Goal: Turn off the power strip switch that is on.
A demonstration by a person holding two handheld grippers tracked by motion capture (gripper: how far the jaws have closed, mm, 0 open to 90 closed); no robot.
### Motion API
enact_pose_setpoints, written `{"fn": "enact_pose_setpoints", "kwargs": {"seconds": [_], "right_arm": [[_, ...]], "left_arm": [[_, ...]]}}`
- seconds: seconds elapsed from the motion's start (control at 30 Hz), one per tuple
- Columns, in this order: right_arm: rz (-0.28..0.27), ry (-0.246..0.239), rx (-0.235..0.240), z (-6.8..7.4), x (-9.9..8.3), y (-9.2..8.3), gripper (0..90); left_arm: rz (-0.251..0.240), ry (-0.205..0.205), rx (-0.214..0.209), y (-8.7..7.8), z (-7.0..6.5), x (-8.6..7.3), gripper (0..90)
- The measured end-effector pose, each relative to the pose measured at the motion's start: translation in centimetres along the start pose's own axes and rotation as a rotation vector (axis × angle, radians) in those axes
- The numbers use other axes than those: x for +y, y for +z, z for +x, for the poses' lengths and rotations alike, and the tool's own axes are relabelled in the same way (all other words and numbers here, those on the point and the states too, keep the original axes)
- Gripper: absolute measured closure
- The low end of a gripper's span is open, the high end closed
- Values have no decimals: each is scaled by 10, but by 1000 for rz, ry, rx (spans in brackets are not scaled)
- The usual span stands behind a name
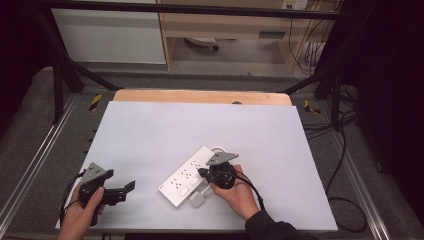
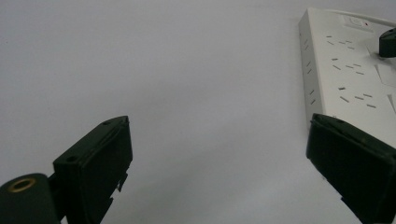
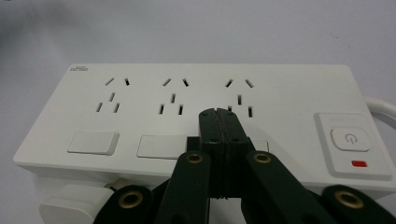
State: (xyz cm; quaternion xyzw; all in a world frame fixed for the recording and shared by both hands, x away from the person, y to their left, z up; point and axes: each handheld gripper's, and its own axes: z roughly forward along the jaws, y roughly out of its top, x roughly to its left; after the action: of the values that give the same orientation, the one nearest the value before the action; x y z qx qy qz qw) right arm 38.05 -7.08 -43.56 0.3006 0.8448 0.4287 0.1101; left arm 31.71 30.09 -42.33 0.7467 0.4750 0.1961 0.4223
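A white power strip (image 1: 186, 178) lies slantwise on the white table, with three socket groups, rocker switches and a power button (image 3: 350, 137) above a red mark. My right gripper (image 1: 202, 173) is shut, jaws pressed together with nothing between them. Its tips (image 3: 218, 114) rest over the strip near the third socket group, covering most of the rocker switch there. A white plug (image 3: 70, 203) sticks out of the strip's near side. My left gripper (image 1: 126, 192) stands open at the table's front left, well apart from the strip (image 2: 345, 70), with nothing between its jaws (image 2: 219, 123).
The strip's white cord (image 3: 380, 106) leaves at its far end. A wooden board edge (image 1: 200, 96) runs along the back of the white table sheet (image 1: 175, 130). Black cables (image 1: 345, 165) trail on the floor at right.
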Motion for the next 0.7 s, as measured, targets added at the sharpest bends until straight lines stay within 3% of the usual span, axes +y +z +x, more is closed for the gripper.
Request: {"fn": "enact_pose_setpoints", "kwargs": {"seconds": [0.7], "right_arm": [[7, -23, 7, 5, 0, 5, 900]], "left_arm": [[2, -1, 0, 0, 0, 0, 71]]}}
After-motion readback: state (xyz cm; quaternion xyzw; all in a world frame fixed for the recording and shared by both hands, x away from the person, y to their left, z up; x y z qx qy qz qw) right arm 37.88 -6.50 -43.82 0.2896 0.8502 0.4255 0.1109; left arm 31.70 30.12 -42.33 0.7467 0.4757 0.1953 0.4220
